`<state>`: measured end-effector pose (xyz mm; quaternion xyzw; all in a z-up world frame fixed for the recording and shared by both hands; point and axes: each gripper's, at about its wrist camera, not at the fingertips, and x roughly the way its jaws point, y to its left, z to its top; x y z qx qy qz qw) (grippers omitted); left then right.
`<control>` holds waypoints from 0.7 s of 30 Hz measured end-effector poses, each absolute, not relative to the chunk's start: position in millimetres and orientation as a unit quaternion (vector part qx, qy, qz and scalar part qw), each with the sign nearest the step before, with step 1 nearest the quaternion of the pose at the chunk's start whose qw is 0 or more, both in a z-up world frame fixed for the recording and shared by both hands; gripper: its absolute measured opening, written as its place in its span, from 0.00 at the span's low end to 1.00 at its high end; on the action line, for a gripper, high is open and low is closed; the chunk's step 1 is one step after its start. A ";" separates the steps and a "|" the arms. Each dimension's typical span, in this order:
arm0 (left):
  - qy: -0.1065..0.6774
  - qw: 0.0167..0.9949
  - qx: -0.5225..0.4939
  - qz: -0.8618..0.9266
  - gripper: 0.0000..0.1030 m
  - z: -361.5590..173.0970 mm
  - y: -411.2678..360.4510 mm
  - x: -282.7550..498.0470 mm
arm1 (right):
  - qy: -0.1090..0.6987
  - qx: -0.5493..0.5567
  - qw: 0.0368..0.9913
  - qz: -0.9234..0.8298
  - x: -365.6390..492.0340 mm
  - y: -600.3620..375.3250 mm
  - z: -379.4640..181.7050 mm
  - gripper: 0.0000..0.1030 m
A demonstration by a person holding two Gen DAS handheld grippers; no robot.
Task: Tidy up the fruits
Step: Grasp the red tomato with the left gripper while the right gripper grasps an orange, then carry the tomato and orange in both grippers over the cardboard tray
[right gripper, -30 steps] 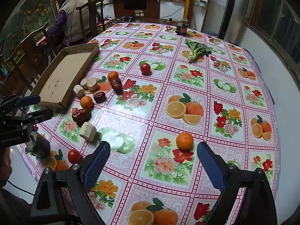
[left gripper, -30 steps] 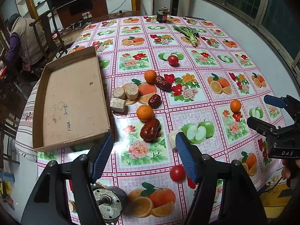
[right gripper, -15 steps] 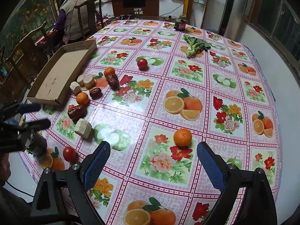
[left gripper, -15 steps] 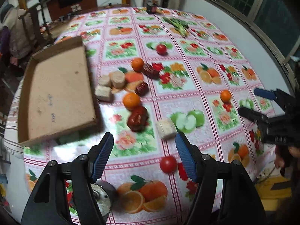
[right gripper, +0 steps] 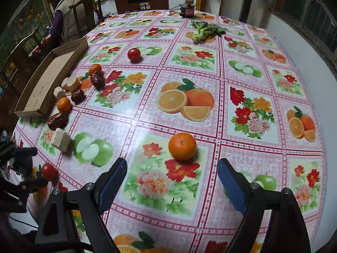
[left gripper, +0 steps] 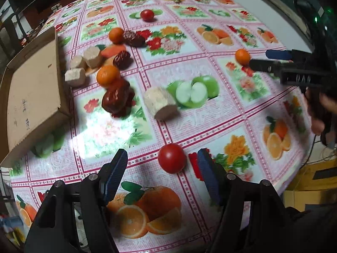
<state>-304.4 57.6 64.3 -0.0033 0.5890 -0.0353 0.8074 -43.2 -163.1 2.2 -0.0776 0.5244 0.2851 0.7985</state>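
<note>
Fruit-printed oilcloth covered the round worktop, and in the left wrist view a shallow cardboard tray lay at its left edge with nothing in it, so by the look of things the sorting had not begun. The left tool hung low over the near edge with its blue pads wide apart and holding nothing; a red tomato sat on the cloth just ahead, roughly between the fingertips but untouched. Further in lay a loose scatter: a wrinkled dark red date, a pale cut block, an orange, more beige chunks and another orange near the tray's wall. The picture was smeared with motion, so finer detail was hard to read. The right tool showed at the right with a small orange just beyond its fingertips. From the right wrist view, the right tool was likewise spread wide and empty, and that orange rested on a printed flower just ahead of the gap, bright, round and dimpled, seemingly whole. Another tomato lay well apart toward the middle, a leafy green bunch and a dark jar sat at the far side, and the tray was bare here too. Every piece of fruit was out on the cloth, so nearly all the work appeared to remain.
</note>
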 end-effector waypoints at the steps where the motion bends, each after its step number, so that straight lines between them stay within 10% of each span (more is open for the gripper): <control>1: 0.590 0.806 -0.001 -0.032 0.66 61.7 55.6 -303.4 | 0.522 -0.074 0.800 0.286 -40.1 -162.6 -0.4 0.80; 8: 0.582 0.813 0.011 -0.016 0.62 48.9 22.7 -288.5 | 0.521 -0.057 0.802 0.288 -23.0 -160.6 -22.8 0.61; 15: 0.571 0.820 -0.005 -0.032 0.26 57.2 11.9 -280.9 | 0.513 -0.041 0.808 0.288 -14.1 -160.9 -27.5 0.42; 21: 0.568 0.821 -0.041 -0.042 0.26 56.5 27.2 -270.0 | 0.507 -0.035 0.810 0.293 -16.3 -157.3 -19.8 0.33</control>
